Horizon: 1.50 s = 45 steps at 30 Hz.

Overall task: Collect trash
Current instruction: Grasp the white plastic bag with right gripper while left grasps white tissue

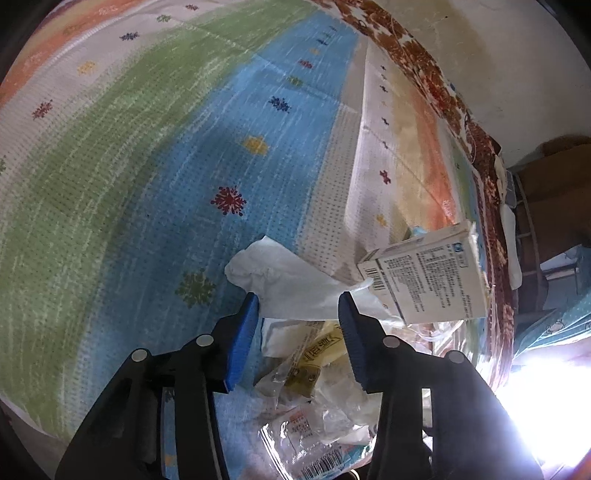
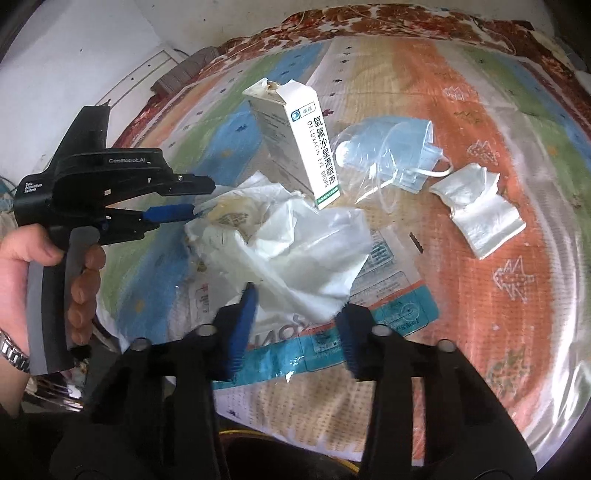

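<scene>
A pile of trash lies on a striped mat [image 2: 461,110]: a crumpled white tissue [image 2: 295,251], a white eye-drops box [image 2: 299,136] standing tilted, a blue face mask in clear wrap [image 2: 402,151], a crumpled clear bag [image 2: 476,206] and a teal-edged flat wrapper [image 2: 388,295]. My right gripper [image 2: 295,317] is open just in front of the tissue. My left gripper [image 1: 299,306] is open over the tissue [image 1: 284,280], with clear wrappers [image 1: 314,406] below and the box [image 1: 428,280] to its right. It shows in the right wrist view [image 2: 173,212] at the pile's left edge.
A brown floral blanket border [image 2: 388,22] rims the mat's far side, with a white wall [image 2: 74,48] behind. A hand with a wristwatch [image 2: 14,354] holds the left gripper. Bright glare fills the lower right of the left wrist view [image 1: 546,398].
</scene>
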Each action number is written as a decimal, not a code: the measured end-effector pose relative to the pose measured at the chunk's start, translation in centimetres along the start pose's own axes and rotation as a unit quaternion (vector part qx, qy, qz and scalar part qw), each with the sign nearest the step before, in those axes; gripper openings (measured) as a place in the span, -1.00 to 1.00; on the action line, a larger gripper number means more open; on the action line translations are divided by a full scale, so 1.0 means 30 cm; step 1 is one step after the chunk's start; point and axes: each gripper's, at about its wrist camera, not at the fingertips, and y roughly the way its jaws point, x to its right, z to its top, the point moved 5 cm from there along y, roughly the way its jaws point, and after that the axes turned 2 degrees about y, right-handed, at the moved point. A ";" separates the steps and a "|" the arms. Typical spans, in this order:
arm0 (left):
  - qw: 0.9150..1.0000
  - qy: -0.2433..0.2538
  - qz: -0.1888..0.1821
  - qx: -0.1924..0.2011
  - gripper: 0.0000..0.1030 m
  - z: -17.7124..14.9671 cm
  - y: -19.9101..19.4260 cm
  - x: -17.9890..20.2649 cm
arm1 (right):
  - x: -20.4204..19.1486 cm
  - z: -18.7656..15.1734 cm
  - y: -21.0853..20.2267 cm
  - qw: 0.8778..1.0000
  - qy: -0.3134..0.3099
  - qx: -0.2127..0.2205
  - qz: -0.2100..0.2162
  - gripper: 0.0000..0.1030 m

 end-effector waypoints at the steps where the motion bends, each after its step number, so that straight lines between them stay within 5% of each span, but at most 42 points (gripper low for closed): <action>1: 1.000 -0.001 0.003 -0.002 -0.19 0.001 0.006 -0.003 | -0.002 0.001 0.003 1.000 -0.001 0.000 0.002 -0.42; 2: 1.000 -0.003 0.005 -0.003 -0.19 0.000 0.008 -0.006 | -0.002 0.002 0.005 1.000 0.000 -0.001 0.003 -0.61; 6: 1.000 -0.014 0.004 -0.008 -0.19 -0.004 0.009 -0.012 | 0.002 0.002 0.005 1.000 0.004 -0.002 0.004 -0.77; 16: 0.999 -0.040 0.006 0.009 -0.21 0.016 -0.002 -0.040 | -0.033 0.012 -0.030 1.000 -0.011 0.004 0.008 -0.95; 21: 0.999 -0.027 0.032 0.015 -0.94 0.017 0.011 -0.034 | -0.054 0.016 -0.068 1.000 -0.024 0.007 0.000 -0.99; 45: 0.993 0.033 -0.018 0.114 -0.99 0.031 -0.351 0.126 | -0.085 0.041 -0.302 0.997 -0.060 0.047 -0.023 -1.00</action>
